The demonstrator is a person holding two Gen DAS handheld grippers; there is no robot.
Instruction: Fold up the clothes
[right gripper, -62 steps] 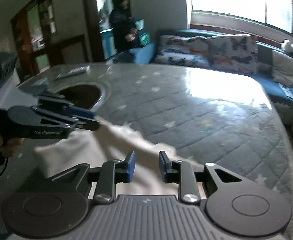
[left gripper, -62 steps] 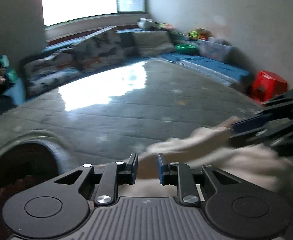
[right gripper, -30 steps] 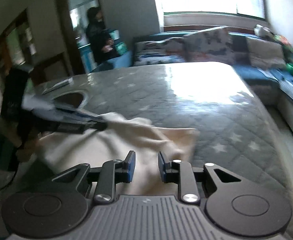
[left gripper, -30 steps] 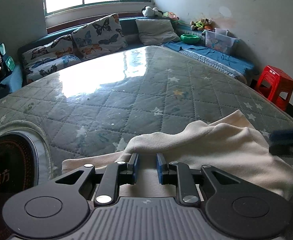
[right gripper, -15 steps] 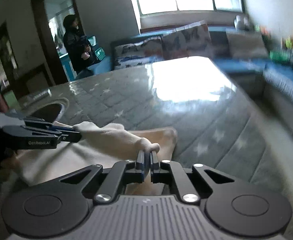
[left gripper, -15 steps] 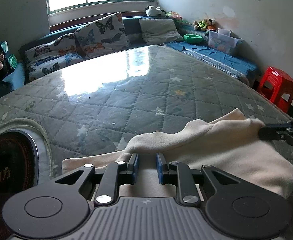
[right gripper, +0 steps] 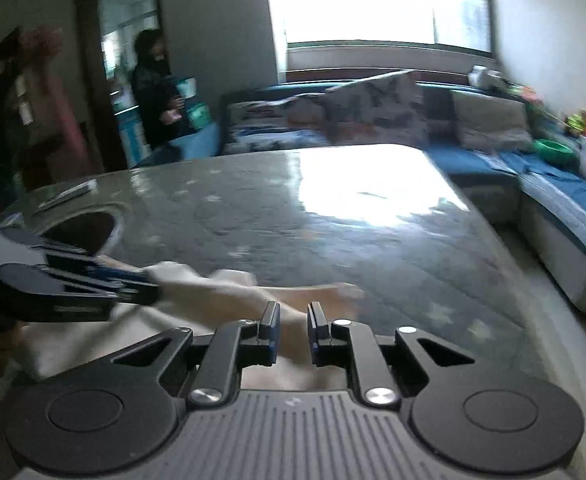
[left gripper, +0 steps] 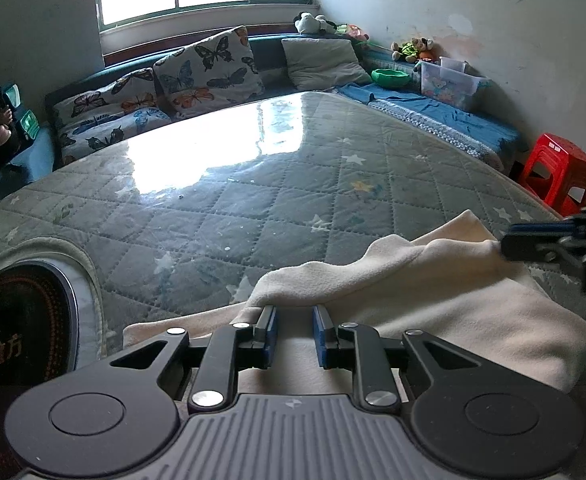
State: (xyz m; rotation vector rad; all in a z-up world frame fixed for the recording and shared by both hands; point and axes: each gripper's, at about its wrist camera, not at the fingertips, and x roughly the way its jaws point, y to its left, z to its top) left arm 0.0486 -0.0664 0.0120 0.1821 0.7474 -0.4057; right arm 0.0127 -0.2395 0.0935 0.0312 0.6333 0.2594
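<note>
The cream fleece garment [left gripper: 445,304] lay on a grey-green quilted mattress [left gripper: 253,200] with pale stars; cushions [left gripper: 209,72] bore butterflies; the plastic stool [left gripper: 557,172] was red.

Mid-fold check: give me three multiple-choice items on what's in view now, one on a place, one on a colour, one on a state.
1. Where does the cream garment lie?
A. on the quilted mattress
B. on the red stool
C. on the butterfly cushions

2. What colour are the pads on the left tool?
A. yellow
B. blue
C. white

3. How is the garment lying?
A. stretched flat in one layer
B. rolled into a ball
C. partly folded, one layer lapped over another

Answers:
1. A: the cloth rests on the grey starred quilting.
2. B: blue strips line both fingers.
3. C: a raised upper layer lies over a lower edge near the left tool.
</note>
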